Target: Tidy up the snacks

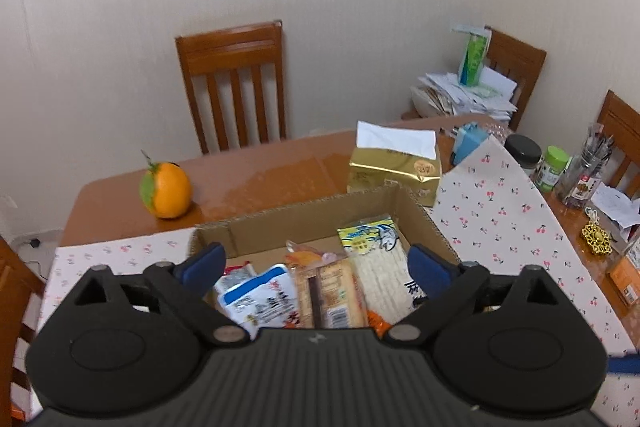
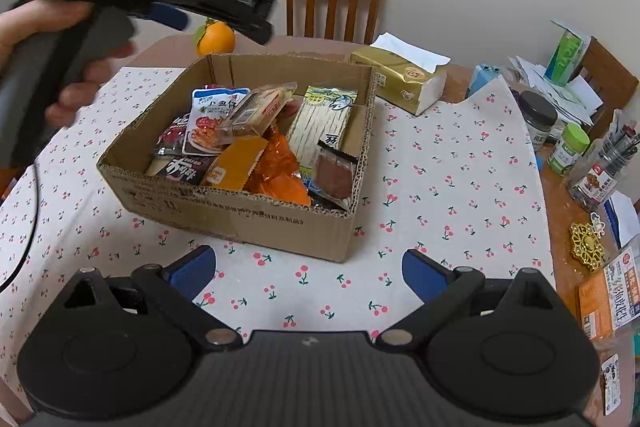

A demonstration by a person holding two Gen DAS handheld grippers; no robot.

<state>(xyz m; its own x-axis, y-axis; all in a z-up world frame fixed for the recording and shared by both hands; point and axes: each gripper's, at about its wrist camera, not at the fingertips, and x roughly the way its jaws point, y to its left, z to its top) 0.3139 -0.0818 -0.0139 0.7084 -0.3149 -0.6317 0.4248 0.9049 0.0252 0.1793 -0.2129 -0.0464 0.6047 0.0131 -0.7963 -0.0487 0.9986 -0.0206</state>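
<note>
Snacks (image 2: 256, 143) are piled in the box (image 2: 240, 215) on the cloth. Left gripper (image 1: 316, 267) is held wide above them, likely for a pick; right gripper (image 2: 308, 275) wide, empty, parked short of the box.

The left tool (image 1: 316, 263) has its blue fingers (image 1: 204, 263) spread wide apart with nothing between them, and it is tilted downward. In the right wrist view this same tool shows at upper left, blurred, its black body angled down to the right. The left hand (image 2: 60, 59) grips its grey handle, with the fingers wrapped around it.

The right tool (image 2: 310, 271) is also wide open and grips nothing, its blue pads (image 2: 422, 273) set well apart. It sits low and looks forward and slightly down. The right hand is out of view.
</note>
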